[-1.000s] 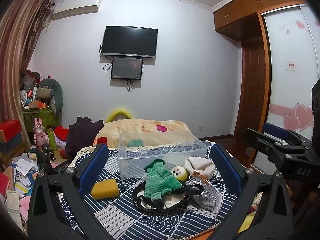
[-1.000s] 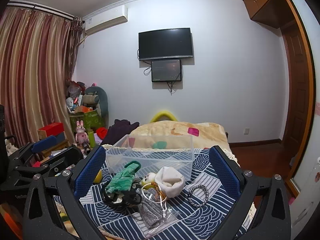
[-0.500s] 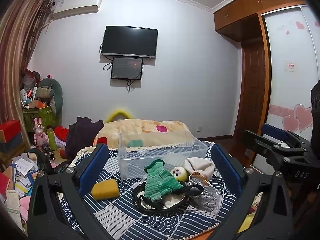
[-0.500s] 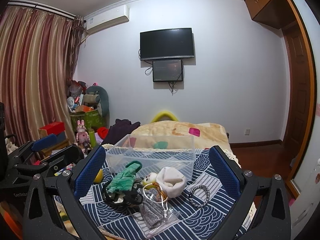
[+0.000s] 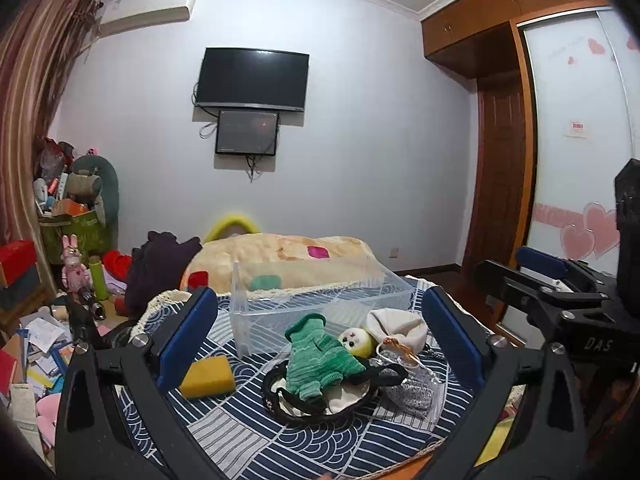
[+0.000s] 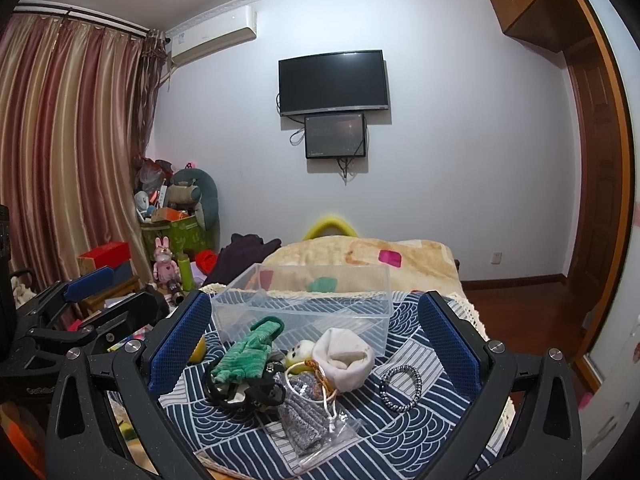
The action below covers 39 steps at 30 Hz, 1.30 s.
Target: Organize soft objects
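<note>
On the blue wave-patterned cloth (image 5: pixel 248 432) lies a green knitted piece (image 5: pixel 320 356) (image 6: pixel 246 350) across a black strap loop (image 5: pixel 280 396). Beside it sit a small yellow-white plush (image 5: pixel 356 340) (image 6: pixel 298 352) and a white soft cap (image 5: pixel 398 326) (image 6: pixel 346 356). A yellow sponge (image 5: pixel 208 376) lies to the left. Behind them stands a clear plastic box (image 5: pixel 320 292) (image 6: pixel 304 300) with nothing in it. My left gripper (image 5: pixel 318 300) and right gripper (image 6: pixel 316 304) both hover open in front of the pile, touching nothing.
A bagged metal scrubber (image 6: pixel 308 404) and a beaded bracelet (image 6: pixel 400 386) lie near the front. A beige blanket (image 5: pixel 280 256) is heaped behind the box. Toys, boxes and papers (image 5: pixel 36 340) crowd the floor at left. A wardrobe (image 5: pixel 580 140) stands at right.
</note>
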{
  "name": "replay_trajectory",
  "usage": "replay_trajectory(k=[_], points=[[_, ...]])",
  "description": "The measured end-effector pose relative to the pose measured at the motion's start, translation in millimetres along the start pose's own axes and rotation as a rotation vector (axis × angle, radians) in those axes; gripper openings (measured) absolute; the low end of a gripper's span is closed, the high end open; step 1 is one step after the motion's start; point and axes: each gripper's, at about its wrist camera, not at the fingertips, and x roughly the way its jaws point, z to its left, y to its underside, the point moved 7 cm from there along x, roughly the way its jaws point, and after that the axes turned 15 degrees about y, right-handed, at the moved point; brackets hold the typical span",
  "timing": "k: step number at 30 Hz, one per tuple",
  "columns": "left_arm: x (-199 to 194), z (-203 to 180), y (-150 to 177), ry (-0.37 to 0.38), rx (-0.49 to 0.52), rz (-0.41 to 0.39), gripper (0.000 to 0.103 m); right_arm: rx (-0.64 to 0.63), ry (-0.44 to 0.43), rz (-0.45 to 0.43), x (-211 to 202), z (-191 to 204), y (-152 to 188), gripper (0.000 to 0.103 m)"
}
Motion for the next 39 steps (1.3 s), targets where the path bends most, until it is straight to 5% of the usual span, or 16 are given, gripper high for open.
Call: replay_trajectory(k=[6, 10, 19, 31, 39], points=[[9.6, 13.9, 9.4, -0.032, -0.014, 0.041, 0.103, 0.024, -0.015, 0.061, 16.7, -5.0, 11.3, 0.102], [20.1, 28.6, 18.1, -0.028, -0.048, 0.066, 0.09, 0.025, -0.012, 0.105, 28.3, -7.5, 21.1, 0.09], [46.1, 88.9, 48.5, -0.095, -0.189, 0.154, 0.08, -0.001, 0.01, 0.197, 53.9, -11.3, 44.6, 0.078], [72.0, 155.7, 97.9, -0.206, -0.318, 0.27, 0.079, 0.018, 0.061, 0.322, 91.4, -24.4, 69.9, 0.063], [87.6, 164.0, 123.8, -0.195, -0.353, 0.368, 0.073, 0.061, 0.024, 0.407, 105.1, -25.8, 83.1, 0.052]])
